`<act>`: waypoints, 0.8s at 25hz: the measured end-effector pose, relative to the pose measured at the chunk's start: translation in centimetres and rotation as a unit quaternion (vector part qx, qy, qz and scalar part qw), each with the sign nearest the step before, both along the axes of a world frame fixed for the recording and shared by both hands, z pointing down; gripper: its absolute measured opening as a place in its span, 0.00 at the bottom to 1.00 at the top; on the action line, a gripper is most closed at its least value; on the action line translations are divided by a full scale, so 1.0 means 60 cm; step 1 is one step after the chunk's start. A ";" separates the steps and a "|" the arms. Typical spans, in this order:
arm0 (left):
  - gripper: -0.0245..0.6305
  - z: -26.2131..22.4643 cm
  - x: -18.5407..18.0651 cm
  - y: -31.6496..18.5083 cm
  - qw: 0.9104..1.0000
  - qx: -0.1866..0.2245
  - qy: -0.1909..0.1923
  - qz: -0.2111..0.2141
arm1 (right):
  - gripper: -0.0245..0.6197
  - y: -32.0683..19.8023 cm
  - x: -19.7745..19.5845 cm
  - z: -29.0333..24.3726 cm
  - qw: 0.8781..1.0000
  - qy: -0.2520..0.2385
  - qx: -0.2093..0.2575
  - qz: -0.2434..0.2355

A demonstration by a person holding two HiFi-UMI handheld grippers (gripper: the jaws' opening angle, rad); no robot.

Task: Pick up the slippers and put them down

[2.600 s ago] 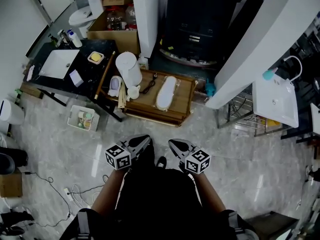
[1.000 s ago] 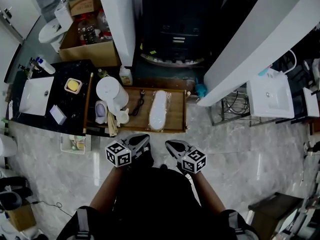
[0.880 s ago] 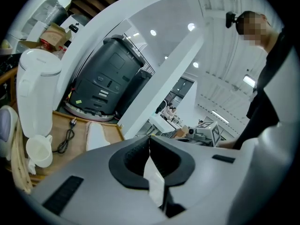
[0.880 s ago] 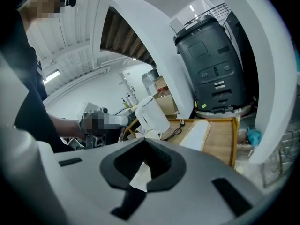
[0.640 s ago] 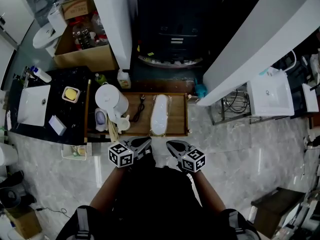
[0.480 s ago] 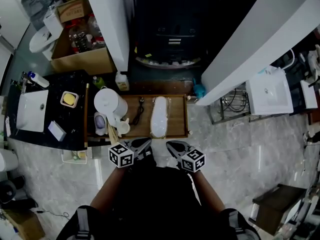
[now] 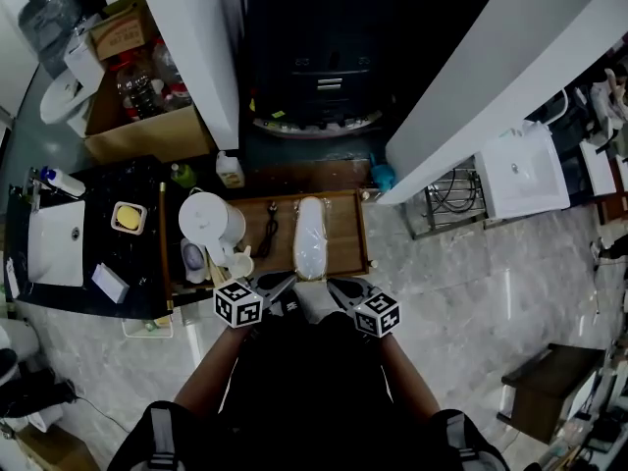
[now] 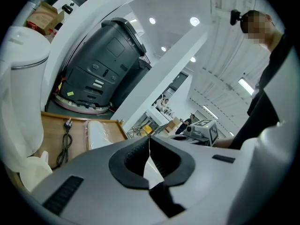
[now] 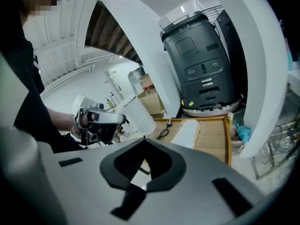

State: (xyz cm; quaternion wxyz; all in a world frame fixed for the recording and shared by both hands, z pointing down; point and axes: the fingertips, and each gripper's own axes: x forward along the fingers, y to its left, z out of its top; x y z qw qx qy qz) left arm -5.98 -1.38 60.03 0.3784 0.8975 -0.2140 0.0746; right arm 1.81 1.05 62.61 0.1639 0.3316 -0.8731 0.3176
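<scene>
The white slippers (image 7: 309, 238), wrapped in film, lie on the wooden desk (image 7: 345, 235) beside a black cable (image 7: 268, 232). Near its front edge the left tongs (image 7: 287, 283) and right tongs (image 7: 336, 286) are fully closed and empty. Only the head view shows the washbasin (image 7: 54, 255) far left.

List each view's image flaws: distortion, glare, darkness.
Head view: the wide lens splays the white pillars; the black machine is underexposed; pale glare streaks the marble floor. Left gripper view: heavy barrel curve, black corners, ceiling lights blown out. Right gripper view: same curve and dark corners.
</scene>
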 end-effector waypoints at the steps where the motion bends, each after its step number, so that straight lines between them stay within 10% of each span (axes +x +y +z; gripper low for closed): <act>1: 0.06 0.003 0.000 -0.003 1.000 -0.002 -0.001 0.001 | 0.05 -0.001 0.002 0.002 1.000 0.002 -0.002 0.001; 20: 0.06 0.087 0.001 -0.055 0.998 -0.056 -0.027 -0.031 | 0.05 -0.034 0.017 0.066 0.997 -0.005 -0.070 -0.037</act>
